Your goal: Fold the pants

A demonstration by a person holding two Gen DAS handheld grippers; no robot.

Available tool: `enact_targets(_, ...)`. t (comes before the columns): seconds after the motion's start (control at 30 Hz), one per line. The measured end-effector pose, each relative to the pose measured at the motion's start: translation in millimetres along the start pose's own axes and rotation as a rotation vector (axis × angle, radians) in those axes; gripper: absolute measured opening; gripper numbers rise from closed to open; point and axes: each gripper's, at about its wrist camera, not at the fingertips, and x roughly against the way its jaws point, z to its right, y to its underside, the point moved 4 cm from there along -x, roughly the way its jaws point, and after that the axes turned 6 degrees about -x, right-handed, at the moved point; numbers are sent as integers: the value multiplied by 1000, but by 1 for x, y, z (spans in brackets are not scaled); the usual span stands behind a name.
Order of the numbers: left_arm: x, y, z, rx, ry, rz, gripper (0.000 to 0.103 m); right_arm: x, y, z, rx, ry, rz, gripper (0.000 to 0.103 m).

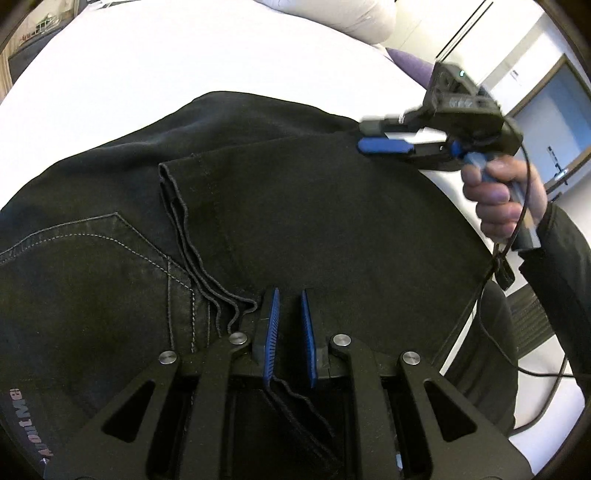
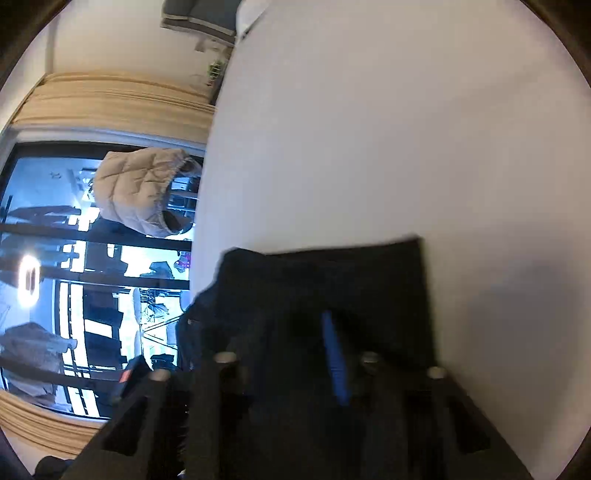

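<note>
Black jeans (image 1: 258,206) lie folded on a white bed (image 1: 184,59), with the leg hems (image 1: 173,192) laid over the seat and its stitched back pocket (image 1: 92,251). My left gripper (image 1: 290,295) hovers low over the near hem edge; its blue pads stand apart and nothing sits between the tips. My right gripper (image 1: 364,136), held in a hand, sits at the far right edge of the jeans with its pads a little apart. In the blurred right wrist view, the jeans (image 2: 332,280) fill the lower middle and one blue pad (image 2: 334,358) shows over the cloth.
A white pillow (image 1: 332,14) and a purple cushion (image 1: 410,62) lie at the bed's far right. A door (image 1: 554,122) stands behind the right hand. A cable (image 1: 487,314) hangs from the right gripper. A window (image 2: 74,277) and a beige jacket (image 2: 140,192) show left of the bed.
</note>
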Motion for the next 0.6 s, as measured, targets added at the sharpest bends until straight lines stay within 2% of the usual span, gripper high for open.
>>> enact_targets(0.1,0,-1,-7,30,38,5,12,13,19,5,11,-37,-1,32)
enact_targets(0.17,2,0,-16,44,56,10,12,19,29,11,21,-35,-9,33)
enact_targets(0.23,4,0,-20,49,62,17,12,27,47,12,32,-42,-11,40)
enact_targets(0.37,1,14,-19,40,56,24,12,42,89,17,37,-58,-13,42)
enact_targets(0.5,6,19,-17,38,58,37,12,55,130,20,33,-48,44,44)
enact_targets(0.6,5,19,-14,35,53,46,12,58,145,21,15,-49,88,45)
